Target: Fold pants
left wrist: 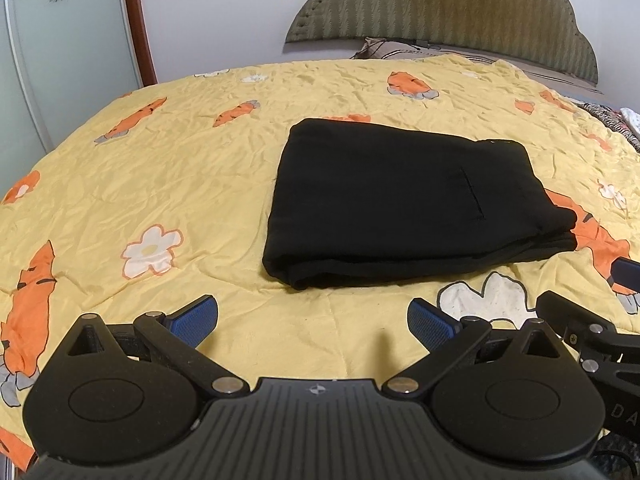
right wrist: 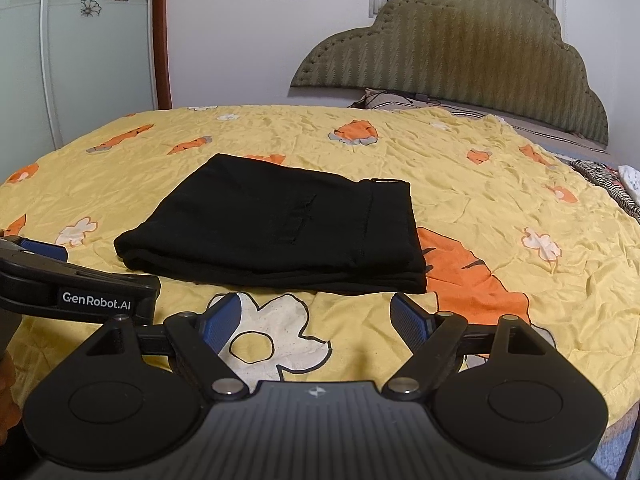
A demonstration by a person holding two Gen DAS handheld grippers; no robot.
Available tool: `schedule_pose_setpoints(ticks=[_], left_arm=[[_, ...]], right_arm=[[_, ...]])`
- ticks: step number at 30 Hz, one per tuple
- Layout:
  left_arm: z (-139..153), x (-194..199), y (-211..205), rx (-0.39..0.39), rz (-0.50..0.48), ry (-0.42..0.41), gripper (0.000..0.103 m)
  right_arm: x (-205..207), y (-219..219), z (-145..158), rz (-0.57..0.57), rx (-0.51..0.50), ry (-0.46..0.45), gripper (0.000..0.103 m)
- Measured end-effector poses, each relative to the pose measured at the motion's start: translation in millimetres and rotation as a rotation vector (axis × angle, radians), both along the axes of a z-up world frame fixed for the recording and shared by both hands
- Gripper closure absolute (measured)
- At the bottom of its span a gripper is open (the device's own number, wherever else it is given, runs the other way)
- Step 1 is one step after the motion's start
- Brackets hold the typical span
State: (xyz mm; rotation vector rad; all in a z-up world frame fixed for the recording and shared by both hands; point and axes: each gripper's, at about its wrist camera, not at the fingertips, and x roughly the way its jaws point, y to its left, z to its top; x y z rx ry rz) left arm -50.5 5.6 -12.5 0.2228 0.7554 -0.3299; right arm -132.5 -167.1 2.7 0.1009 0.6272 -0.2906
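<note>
Black pants [left wrist: 400, 200] lie folded into a flat rectangular stack on the yellow bedspread [left wrist: 160, 184]; the right wrist view shows the same pants [right wrist: 272, 232] with a back pocket seam on top. My left gripper [left wrist: 312, 314] hovers over the bedspread just short of the stack's near edge, jaws wide apart with nothing between them. My right gripper [right wrist: 316, 314] also stands open and empty, near the stack's front edge. The left gripper's body [right wrist: 76, 292] shows at the left of the right wrist view.
The yellow bedspread [right wrist: 500, 208] has orange carrot and white flower prints. A padded headboard [right wrist: 460, 52] and a pillow [right wrist: 400, 100] stand at the back right. A wardrobe door [right wrist: 92, 52] is at the left, patterned cloth [right wrist: 608, 184] at the far right.
</note>
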Motion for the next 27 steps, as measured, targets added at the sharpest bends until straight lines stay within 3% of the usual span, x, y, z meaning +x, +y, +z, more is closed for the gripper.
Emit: schedule_pose_setpoints(ticks=[27], left_arm=[[-3.0, -0.2, -2.2, 0.028, 0.005, -0.016, 0.001]], right_arm=[[-0.1, 3.6, -4.0, 0.016, -0.02, 0.014, 0.021]])
